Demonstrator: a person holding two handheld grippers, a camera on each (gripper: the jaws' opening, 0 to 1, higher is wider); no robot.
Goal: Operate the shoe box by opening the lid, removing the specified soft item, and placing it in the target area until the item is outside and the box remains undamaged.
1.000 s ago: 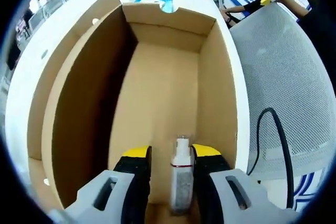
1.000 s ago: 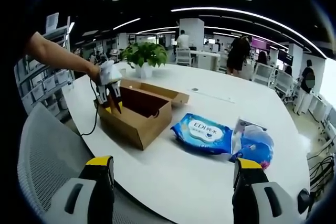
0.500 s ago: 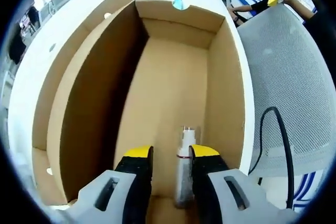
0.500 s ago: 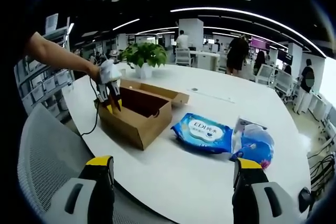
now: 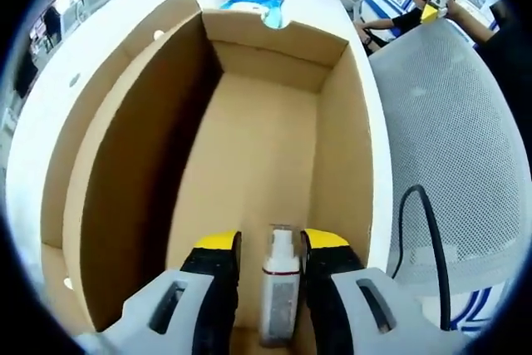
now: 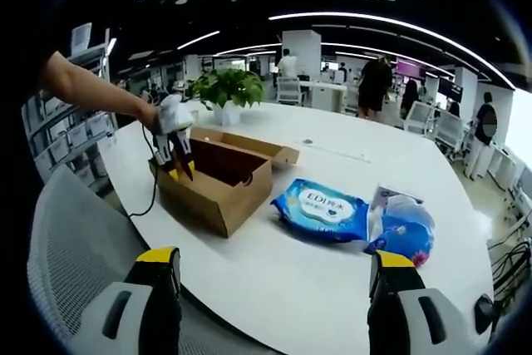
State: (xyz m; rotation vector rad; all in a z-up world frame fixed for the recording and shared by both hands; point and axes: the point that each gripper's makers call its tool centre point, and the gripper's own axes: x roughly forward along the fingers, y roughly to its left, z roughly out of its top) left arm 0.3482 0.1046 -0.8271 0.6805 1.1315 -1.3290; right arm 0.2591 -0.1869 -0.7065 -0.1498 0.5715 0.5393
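Observation:
An open cardboard shoe box [image 5: 249, 139] lies below my left gripper [image 5: 273, 243], its lid [image 5: 91, 106] folded out to one side. Its floor looks bare. Between the yellow-tipped jaws stands a small white bottle [image 5: 280, 280] with a red band, and the jaws are narrowed around it. In the right gripper view the same box [image 6: 224, 180] sits on the white table [image 6: 283, 288], and a person's hand holds the left gripper [image 6: 177, 164] over its near end. My right gripper [image 6: 274, 262] hangs wide open with nothing between its fingers, well short of the box.
A blue wipes pack [image 6: 320, 209] and a second blue-and-white pack [image 6: 403, 226] lie right of the box. A potted plant [image 6: 226, 89] stands behind it. A mesh chair back [image 5: 449, 122] and a black cable [image 5: 416, 222] are beside the box. People stand in the background.
The left gripper view dipped closer to the box and drew back a little. The bottle stays between the jaws. The right gripper view is unchanged.

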